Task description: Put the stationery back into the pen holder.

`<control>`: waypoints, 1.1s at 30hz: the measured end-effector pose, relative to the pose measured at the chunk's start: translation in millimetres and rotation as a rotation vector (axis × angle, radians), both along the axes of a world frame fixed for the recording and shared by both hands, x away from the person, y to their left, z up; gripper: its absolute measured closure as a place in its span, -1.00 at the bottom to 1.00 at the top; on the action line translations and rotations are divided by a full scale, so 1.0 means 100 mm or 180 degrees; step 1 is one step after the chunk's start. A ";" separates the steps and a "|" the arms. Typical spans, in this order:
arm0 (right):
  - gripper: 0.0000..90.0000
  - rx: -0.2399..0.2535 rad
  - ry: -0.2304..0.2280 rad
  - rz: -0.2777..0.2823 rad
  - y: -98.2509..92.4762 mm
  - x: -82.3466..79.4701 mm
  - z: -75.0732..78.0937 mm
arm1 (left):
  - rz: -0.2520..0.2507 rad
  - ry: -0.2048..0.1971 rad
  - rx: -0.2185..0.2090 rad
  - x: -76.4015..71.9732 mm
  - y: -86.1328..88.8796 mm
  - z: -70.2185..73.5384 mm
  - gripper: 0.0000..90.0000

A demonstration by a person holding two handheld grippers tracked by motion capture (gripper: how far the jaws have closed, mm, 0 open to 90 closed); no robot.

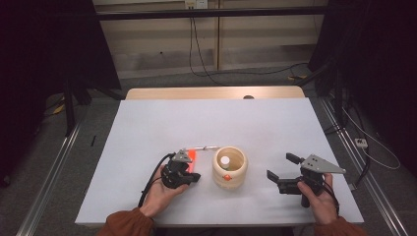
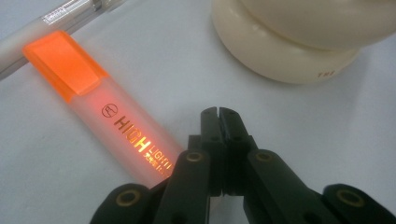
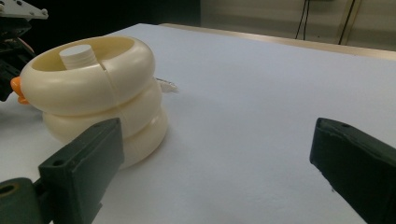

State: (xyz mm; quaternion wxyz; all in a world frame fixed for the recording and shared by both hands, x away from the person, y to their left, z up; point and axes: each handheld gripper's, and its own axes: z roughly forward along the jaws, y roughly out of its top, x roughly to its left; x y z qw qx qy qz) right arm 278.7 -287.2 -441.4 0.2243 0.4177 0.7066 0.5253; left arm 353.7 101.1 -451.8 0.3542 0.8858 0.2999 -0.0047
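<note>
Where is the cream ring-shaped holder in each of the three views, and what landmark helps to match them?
High view: the holder stands near the middle of the table's near half, between both tools.
Left gripper view: its base is at the top right.
Right gripper view: it stands at the left.
Shared landmark: the white table.

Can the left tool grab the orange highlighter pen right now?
Probably not yet. The left tool has its jaws shut and sits beside the orange highlighter pen, not around it. Nothing blocks the way, so it would need to open first.
</note>
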 end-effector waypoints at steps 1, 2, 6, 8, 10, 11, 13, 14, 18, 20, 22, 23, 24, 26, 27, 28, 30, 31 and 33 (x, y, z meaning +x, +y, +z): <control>-0.94 -0.0003 -0.0004 0.0002 0.00 0.00 0.00 | -0.0004 0.0003 0.0001 0.00 0.01 0.00 0.99; -0.94 0.0001 -0.0003 -0.0001 0.00 0.00 0.00 | 0.0002 0.0005 0.0000 -0.01 0.02 0.00 0.99; -0.94 -0.0001 -0.0003 -0.0001 -0.01 0.00 0.00 | 0.0037 0.0006 0.0014 -0.03 0.06 0.01 0.99; -0.94 0.0007 -0.0003 -0.0004 0.00 0.00 0.00 | 0.0055 0.0014 0.0007 -0.04 0.09 0.01 0.98; -0.94 0.0009 -0.0003 -0.0004 0.00 0.00 0.00 | 0.0049 0.0009 0.0006 -0.05 0.12 0.01 0.97; -0.94 0.0004 -0.0001 -0.0001 0.00 0.00 0.00 | 0.0063 0.0007 0.0013 -0.06 0.13 0.01 0.97; -0.94 -0.0001 0.0000 0.0006 0.00 0.00 0.00 | 0.0066 0.0012 0.0005 -0.06 0.15 0.01 0.97; -0.94 -0.0004 -0.0002 0.0006 0.00 0.00 0.00 | 0.0077 0.0021 0.0003 -0.06 0.16 0.01 0.97; -0.94 0.0000 0.0000 -0.0002 0.00 0.00 0.00 | 0.0133 0.0021 -0.0001 -0.06 0.23 0.01 0.97; -0.94 0.0003 -0.0001 0.0000 0.00 0.00 0.00 | 0.0153 0.0014 0.0013 -0.06 0.26 0.01 0.97; -0.94 0.0001 -0.0002 0.0000 0.00 0.00 0.00 | 0.0163 0.0028 0.0010 -0.06 0.29 0.01 0.97; -0.94 0.0000 0.0000 0.0002 0.00 0.00 0.00 | 0.0165 0.0023 0.0019 -0.06 0.30 0.02 0.97; -0.94 -0.0002 -0.0001 0.0002 0.00 0.00 0.00 | 0.0162 0.0021 0.0025 -0.05 0.31 0.02 0.97; -0.94 -0.0001 0.0003 -0.0001 0.00 0.00 -0.01 | 0.0153 0.0015 0.0049 -0.05 0.33 0.02 0.97; -0.94 0.0002 0.0005 -0.0002 0.00 0.00 -0.01 | 0.0157 0.0020 0.0041 -0.05 0.34 0.02 0.97; -0.94 0.0002 0.0006 -0.0003 0.00 0.01 -0.01 | 0.0162 0.0003 0.0060 -0.05 0.35 0.02 0.97; -0.94 0.0000 0.0004 -0.0004 0.00 0.01 -0.01 | 0.0201 -0.0009 0.0047 -0.05 0.37 0.03 0.96; -0.94 -0.0001 0.0003 -0.0005 0.00 0.01 -0.01 | 0.0210 -0.0001 0.0058 -0.04 0.39 0.03 0.96; -0.94 0.0000 0.0003 -0.0005 0.00 0.01 -0.01 | 0.0254 -0.0016 0.0092 -0.03 0.41 0.03 0.95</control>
